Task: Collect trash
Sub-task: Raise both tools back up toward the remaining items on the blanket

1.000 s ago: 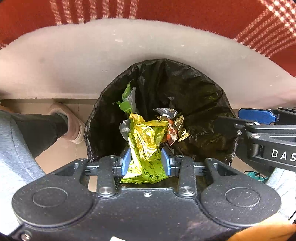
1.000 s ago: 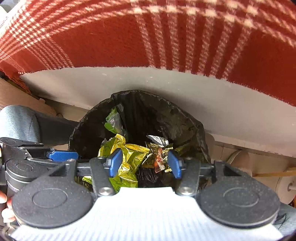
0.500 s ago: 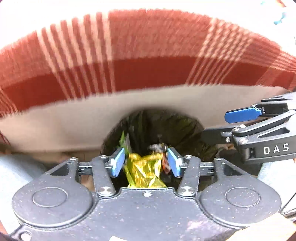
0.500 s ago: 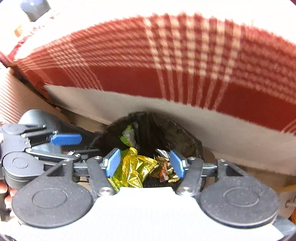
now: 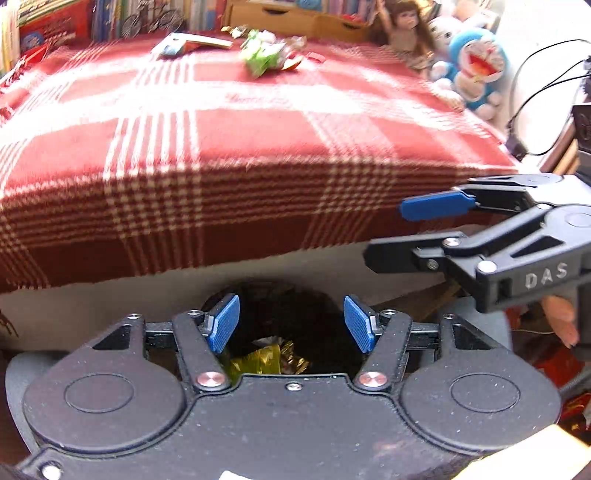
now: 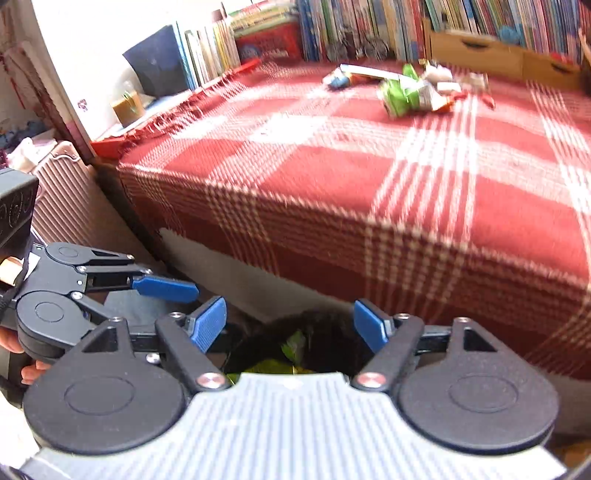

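Observation:
A bin lined with a black bag [image 5: 295,310] stands on the floor against the bed, with yellow and foil wrappers [image 5: 269,358] lying inside it. My left gripper [image 5: 291,323] hangs open above the bin with nothing between its fingers. My right gripper [image 6: 291,325] is open and empty too, above the same bin [image 6: 317,332]. More trash, a pile of green and white wrappers [image 5: 267,57], lies at the far side of the red plaid blanket [image 5: 236,147]; the right wrist view shows that pile [image 6: 413,92] as well. Each gripper appears in the other's view.
Books line the wall behind the bed [image 6: 369,26]. A doll [image 5: 402,26] and a blue plush toy [image 5: 476,70] sit at the bed's far right. A pink ribbed suitcase [image 6: 66,195] stands left of the bed. Black cables [image 5: 535,92] hang at the right.
My left gripper opened and let the yellow wrapper fall into the bin. Both grippers then tilted up, so the bed top and the wrapper pile came into view.

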